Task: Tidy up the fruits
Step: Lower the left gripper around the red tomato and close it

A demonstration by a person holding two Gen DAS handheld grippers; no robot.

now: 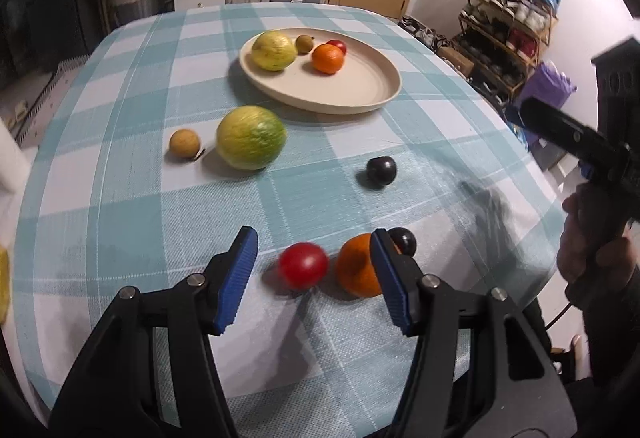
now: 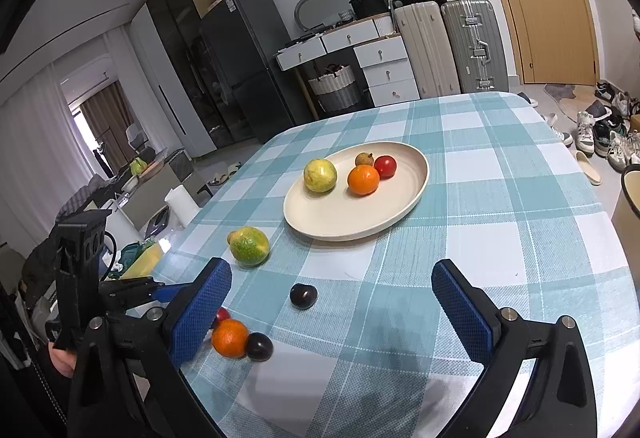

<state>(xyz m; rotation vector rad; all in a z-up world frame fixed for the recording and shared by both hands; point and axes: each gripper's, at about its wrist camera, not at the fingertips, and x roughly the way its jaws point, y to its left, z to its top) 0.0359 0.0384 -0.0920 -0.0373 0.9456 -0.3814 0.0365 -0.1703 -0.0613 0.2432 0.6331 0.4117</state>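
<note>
On a tabletop (image 2: 520, 198) draped in a teal-and-white check cloth, a cream plate (image 2: 400, 214) carries four fruits: a yellow-green guava (image 2: 320, 175) at its 9 o'clock side, an orange (image 2: 363, 180) at centre, a red tomato (image 2: 385, 166) and a small brown fruit (image 2: 364, 159) toward 12 o'clock.

The left gripper (image 1: 314, 280) hangs low over the near edge, its blue fingers (image 1: 236, 278) spread wide with nothing between them but a loose red tomato (image 1: 303, 265) on the cloth; a second orange (image 1: 358, 270) sits just beside it at 3 o'clock, touching a dark plum (image 1: 403, 240).

Another plum (image 1: 381, 172) lies apart at 1 o'clock, a large green guava (image 1: 251, 137) and a tan fruit (image 1: 184, 143) at 11 o'clock.

The right gripper (image 2: 332, 310) hovers with fingers parted, empty.
</note>
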